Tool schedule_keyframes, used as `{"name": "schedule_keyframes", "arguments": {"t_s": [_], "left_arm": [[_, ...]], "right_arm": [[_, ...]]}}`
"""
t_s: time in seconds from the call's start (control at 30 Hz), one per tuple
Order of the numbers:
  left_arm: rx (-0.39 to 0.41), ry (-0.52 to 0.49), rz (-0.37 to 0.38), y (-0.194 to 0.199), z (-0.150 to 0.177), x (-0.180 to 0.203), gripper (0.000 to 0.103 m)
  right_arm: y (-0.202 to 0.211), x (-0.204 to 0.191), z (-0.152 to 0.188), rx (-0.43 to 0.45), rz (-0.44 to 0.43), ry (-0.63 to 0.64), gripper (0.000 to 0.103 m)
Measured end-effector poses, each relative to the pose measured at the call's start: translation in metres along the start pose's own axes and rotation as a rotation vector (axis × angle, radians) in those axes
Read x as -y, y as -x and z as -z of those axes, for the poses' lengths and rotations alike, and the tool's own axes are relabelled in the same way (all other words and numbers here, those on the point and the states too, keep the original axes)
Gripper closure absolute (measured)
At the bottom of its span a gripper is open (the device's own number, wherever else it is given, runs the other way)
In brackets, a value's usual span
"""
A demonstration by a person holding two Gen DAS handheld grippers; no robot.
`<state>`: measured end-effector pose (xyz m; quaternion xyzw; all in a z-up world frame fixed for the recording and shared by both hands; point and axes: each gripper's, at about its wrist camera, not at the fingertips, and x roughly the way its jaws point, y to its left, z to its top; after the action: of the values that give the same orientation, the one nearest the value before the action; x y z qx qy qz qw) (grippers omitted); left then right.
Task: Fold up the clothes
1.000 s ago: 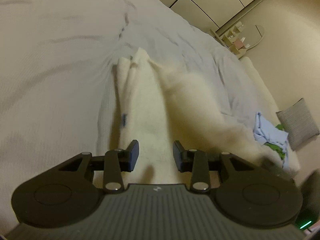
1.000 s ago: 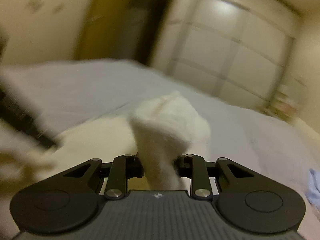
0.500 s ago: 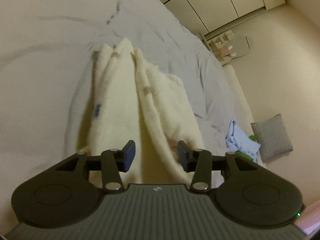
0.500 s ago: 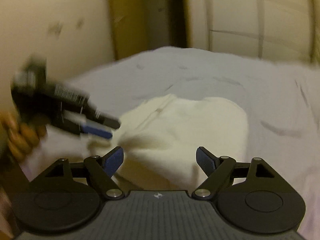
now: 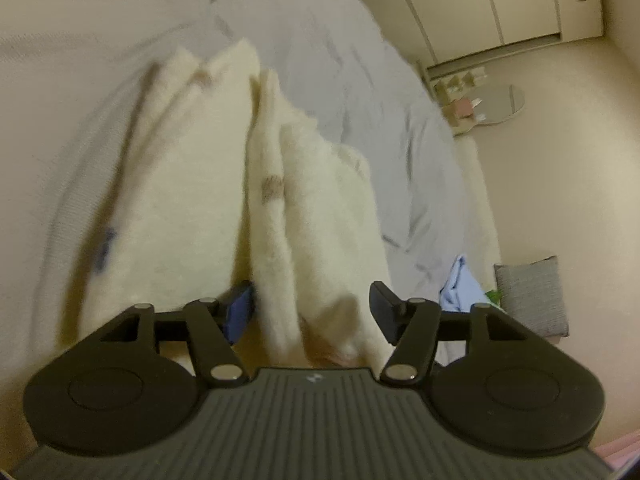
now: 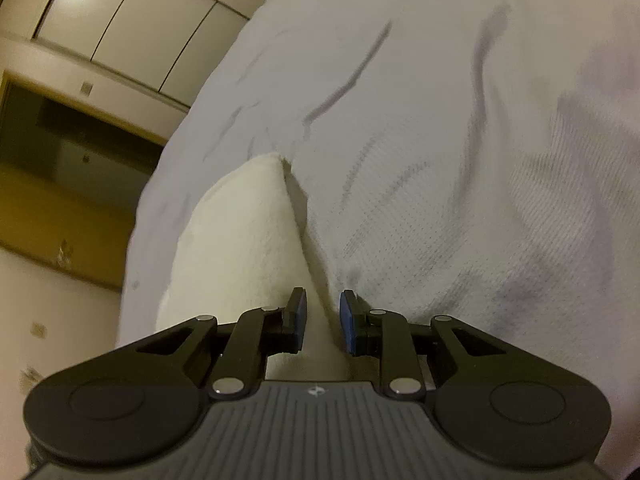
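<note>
Your left tongs (image 5: 312, 312) stand released, jaws wide, with a raised fold of the cream garment (image 5: 192, 184) running between them; no pad looks to be pressing it, though blur makes that hard to judge. The garment lies on the bed (image 5: 360, 80), stretching far from the tongs; your right tongs (image 6: 323, 326) are nearly closed, a narrow gap left, the garment's (image 6: 240, 240) edge lying in that gap. Only the left view shows the blue cloth (image 5: 460, 284) and grey cushion (image 5: 532, 296) at far right; only the right view shows the dark doorway (image 6: 60, 152).
</note>
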<state>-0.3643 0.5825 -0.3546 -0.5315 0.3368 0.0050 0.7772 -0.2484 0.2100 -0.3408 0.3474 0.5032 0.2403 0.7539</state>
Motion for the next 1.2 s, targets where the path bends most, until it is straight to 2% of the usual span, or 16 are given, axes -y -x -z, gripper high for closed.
{"name": "schedule_keyframes", "arguments": {"t_s": [0.07,0.13,0.17,0.23,0.3,0.33,0.43,0.5,0.6,0.7,0.83,0.93,1.2], "left_arm": [[-0.008,-0.006,-0.003,-0.011,-0.004,0.002,0.047],[-0.015,-0.016,-0.005,-0.021,-0.009,0.004,0.060],[-0.017,-0.039,-0.013,-0.022,-0.011,0.007,0.077],[-0.012,-0.113,-0.030,-0.022,-0.015,0.015,0.083],[0.029,-0.213,-0.032,-0.007,-0.017,0.031,0.084],[0.054,-0.252,-0.044,0.005,-0.019,0.033,0.084],[0.128,-0.369,-0.080,0.039,-0.023,0.039,0.084],[0.129,-0.383,-0.113,0.050,-0.023,0.023,0.084],[0.063,-0.287,-0.121,0.044,-0.025,-0.019,0.082],[0.084,-0.236,-0.065,0.046,-0.021,-0.035,0.082],[0.091,-0.262,-0.085,0.041,-0.019,-0.030,0.081],[0.089,-0.292,-0.105,0.041,-0.020,-0.026,0.081],[0.085,-0.274,-0.096,0.040,-0.024,-0.027,0.080]], "right_arm": [[-0.004,0.007,-0.001,-0.013,-0.017,-0.045,0.078],[-0.010,0.015,-0.001,-0.029,-0.017,-0.061,0.081],[-0.013,0.019,-0.001,-0.037,-0.018,-0.068,0.081],[-0.018,0.021,-0.001,-0.048,-0.017,-0.060,0.079],[-0.017,0.005,0.002,-0.041,-0.012,0.022,0.084],[-0.017,-0.005,0.004,-0.036,-0.013,0.076,0.093],[-0.017,-0.038,0.023,-0.020,0.007,0.290,0.094],[-0.019,-0.056,0.042,-0.007,0.045,0.439,0.094],[-0.022,-0.084,0.069,0.013,0.103,0.663,0.094],[-0.025,-0.108,0.093,0.028,0.155,0.853,0.094],[-0.026,-0.113,0.091,0.004,0.177,0.855,0.094],[-0.042,-0.118,0.085,-0.011,0.189,0.842,0.094],[-0.050,-0.119,0.085,-0.012,0.194,0.841,0.094]]}}
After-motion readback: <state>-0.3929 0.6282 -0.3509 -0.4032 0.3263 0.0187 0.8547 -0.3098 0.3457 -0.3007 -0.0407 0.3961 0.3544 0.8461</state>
